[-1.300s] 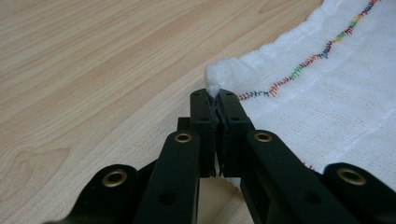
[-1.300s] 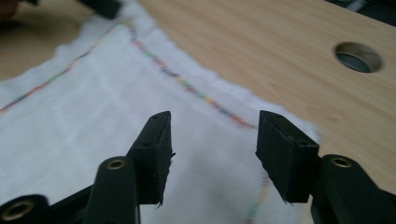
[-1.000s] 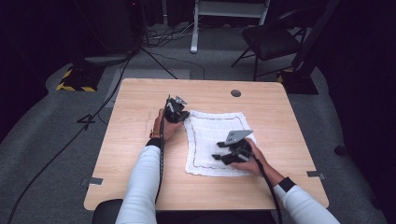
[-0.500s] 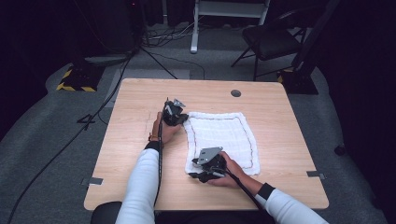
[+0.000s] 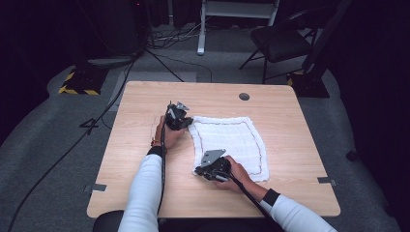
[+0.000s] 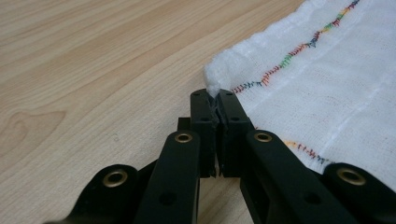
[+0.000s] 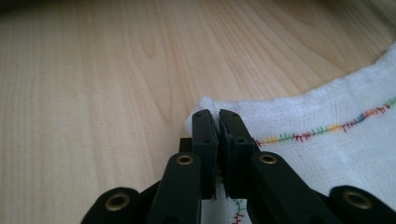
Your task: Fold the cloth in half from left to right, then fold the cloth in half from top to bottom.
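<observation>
White cloth [image 5: 232,142] corners pinched in both closed grippers' fingers [image 6: 205,116].

High view above table [image 5: 290,159], both gripper views close, sharing cloth [image 5: 232,140] corners

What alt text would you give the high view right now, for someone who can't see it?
Two claws pinch a white cloth lying on a wooden table: the left claw is shut on its far-left corner, the right claw on its near-left corner. A person's white-sleeved arms come in from the bottom edge, and a dark chair stands on the floor beyond the table.
</observation>
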The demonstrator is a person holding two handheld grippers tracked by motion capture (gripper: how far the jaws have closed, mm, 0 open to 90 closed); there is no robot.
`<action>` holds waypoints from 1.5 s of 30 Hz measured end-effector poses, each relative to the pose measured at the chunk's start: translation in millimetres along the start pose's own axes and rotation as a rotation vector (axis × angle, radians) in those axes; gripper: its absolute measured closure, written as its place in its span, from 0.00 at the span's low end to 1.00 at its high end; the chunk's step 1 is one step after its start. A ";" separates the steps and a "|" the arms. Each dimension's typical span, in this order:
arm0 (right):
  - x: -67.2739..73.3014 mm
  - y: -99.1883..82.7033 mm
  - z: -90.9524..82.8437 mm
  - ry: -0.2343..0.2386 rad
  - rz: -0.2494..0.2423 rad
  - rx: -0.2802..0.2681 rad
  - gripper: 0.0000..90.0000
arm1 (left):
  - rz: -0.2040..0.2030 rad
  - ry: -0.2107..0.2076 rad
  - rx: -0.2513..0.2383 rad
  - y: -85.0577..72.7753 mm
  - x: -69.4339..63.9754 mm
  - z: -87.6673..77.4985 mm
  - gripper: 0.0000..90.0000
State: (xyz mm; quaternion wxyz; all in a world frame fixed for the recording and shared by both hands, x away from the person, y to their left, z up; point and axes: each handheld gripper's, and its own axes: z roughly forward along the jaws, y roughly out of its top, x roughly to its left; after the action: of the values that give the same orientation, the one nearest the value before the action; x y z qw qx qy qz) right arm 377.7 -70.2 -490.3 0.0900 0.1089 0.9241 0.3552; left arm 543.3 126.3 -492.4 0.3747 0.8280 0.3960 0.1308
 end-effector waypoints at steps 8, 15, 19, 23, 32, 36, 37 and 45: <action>9.1 5.3 -3.5 0.005 -0.031 -0.026 0.96 | 0.000 0.014 0.000 -3.9 5.3 -11.1 0.97; 14.1 13.4 -8.1 0.001 -0.057 -0.056 0.96 | 0.001 0.029 -0.018 -4.8 13.6 -25.9 0.97; 16.1 17.8 -8.3 -0.008 -0.064 -0.073 0.96 | -0.004 0.036 -0.035 -7.1 15.3 -36.1 0.97; 18.5 24.8 -12.4 -0.013 -0.077 -0.097 0.96 | 0.008 0.043 -0.048 -8.5 14.9 -46.6 0.97; 24.3 39.2 -23.0 -0.036 -0.092 -0.145 0.96 | 0.030 0.059 -0.092 1.4 10.6 -67.6 0.97; 23.7 42.9 -33.7 -0.053 -0.087 -0.167 0.96 | 0.045 0.052 -0.108 8.8 4.4 -69.8 0.97; 23.0 42.8 -37.2 -0.059 -0.083 -0.175 0.96 | 0.050 0.051 -0.106 10.8 2.2 -69.1 0.97; 12.3 22.5 -69.3 -0.108 -0.037 -0.198 0.96 | 0.096 0.034 -0.097 31.9 -18.0 -53.9 0.97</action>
State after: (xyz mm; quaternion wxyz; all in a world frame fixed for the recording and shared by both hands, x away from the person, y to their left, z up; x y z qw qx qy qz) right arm 352.0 -94.7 -425.4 0.1568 0.1013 0.8800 0.4367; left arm 521.6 127.7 -430.9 0.4008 0.8246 0.3553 0.1819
